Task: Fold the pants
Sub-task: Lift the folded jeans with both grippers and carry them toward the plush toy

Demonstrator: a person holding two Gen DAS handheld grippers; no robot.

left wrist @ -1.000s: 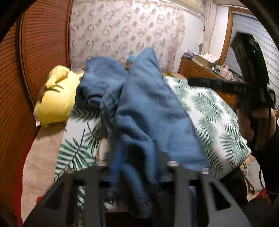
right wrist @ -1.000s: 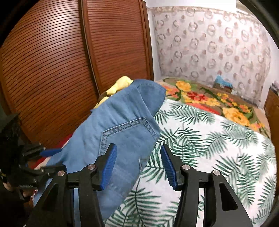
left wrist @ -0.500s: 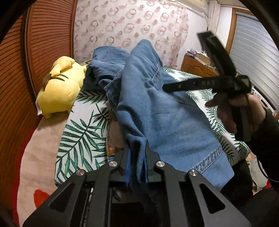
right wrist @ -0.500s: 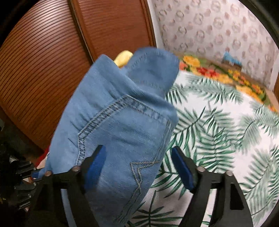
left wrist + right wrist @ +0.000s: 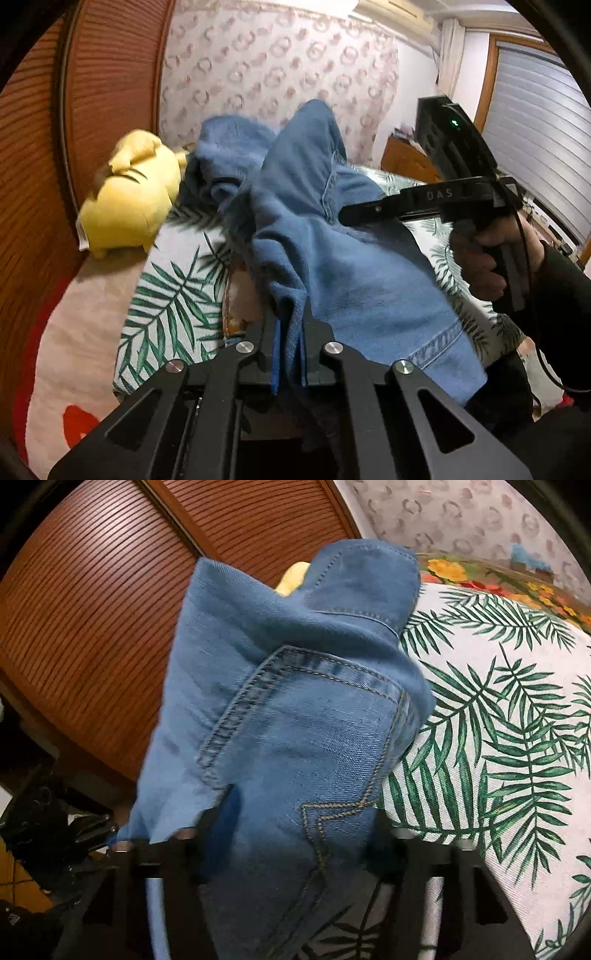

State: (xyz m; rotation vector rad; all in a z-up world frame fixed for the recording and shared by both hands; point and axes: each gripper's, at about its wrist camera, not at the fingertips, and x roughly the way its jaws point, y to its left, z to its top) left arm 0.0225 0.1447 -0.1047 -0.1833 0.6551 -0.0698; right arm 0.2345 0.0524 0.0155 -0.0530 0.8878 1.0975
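On the bed with the white, green-palm-leaf printed cover (image 5: pixel 173 291), seen from the left wrist camera, the crumpled blue denim pants (image 5: pixel 332 266) are lying in a heap that is rising toward the far patterned curtain (image 5: pixel 266 70). The left gripper (image 5: pixel 290 354) is sitting at the near edge of the heap, its jaws pressed together on a thin fold of the denim, which is standing up between the two black fingers. To the left of the pants a yellow plush toy (image 5: pixel 129 199) is resting on the bed, beside the brown slatted wooden door (image 5: pixel 107 85). At the right a person's hand (image 5: pixel 484 258) in a dark sleeve is gripping the handle of the right gripper (image 5: pixel 347 216), whose black fingers are reaching over the pants from the side.

In the right wrist camera, the denim (image 5: pixel 295 716) is filling the middle of the picture, with a stitched back pocket facing the lens and the palm-leaf cover (image 5: pixel 498 709) lying to the right of it. The right gripper (image 5: pixel 299 834) has the cloth running between its fingers, and its jaws have just been closing on it; the picture is blurred here, so they appear to be pinching the bunched denim. A flowered blanket (image 5: pixel 465 572) is lying at the far end of the bed.
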